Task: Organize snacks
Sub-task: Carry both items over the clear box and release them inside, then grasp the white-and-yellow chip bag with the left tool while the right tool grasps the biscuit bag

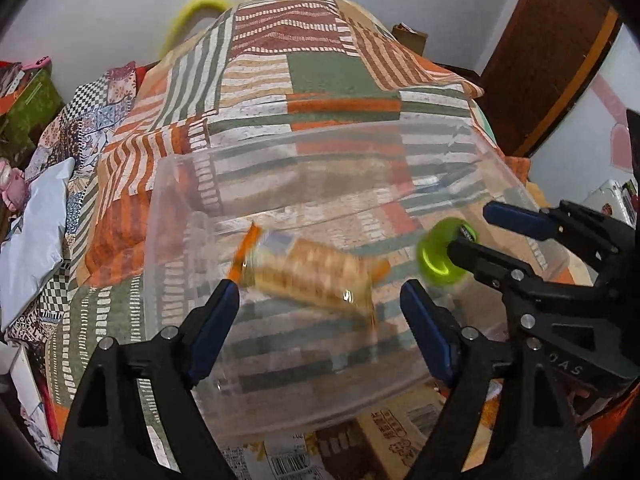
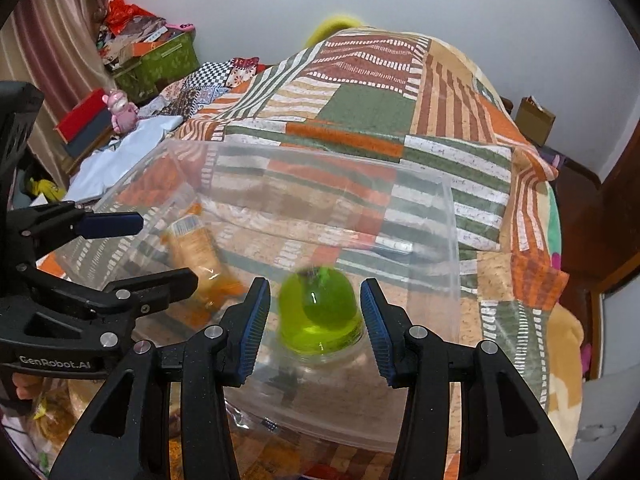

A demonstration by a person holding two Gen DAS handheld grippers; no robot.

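a cracker packet [image 1: 308, 276] at centre frame is motion-blurred, its label unreadable. a green jelly cup [image 2: 318, 312] is blurred too. printed packages [image 1: 384, 432] at the bottom edge are cut off, half hidden behind a clear plastic tub [image 1: 280, 152].

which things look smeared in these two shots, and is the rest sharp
Left wrist view: the biscuit pack in the clear tub is motion-smeared; the bedspread stays fairly crisp. Right wrist view: the green jelly cup is blurred with glare spots; edges bend from fisheye.
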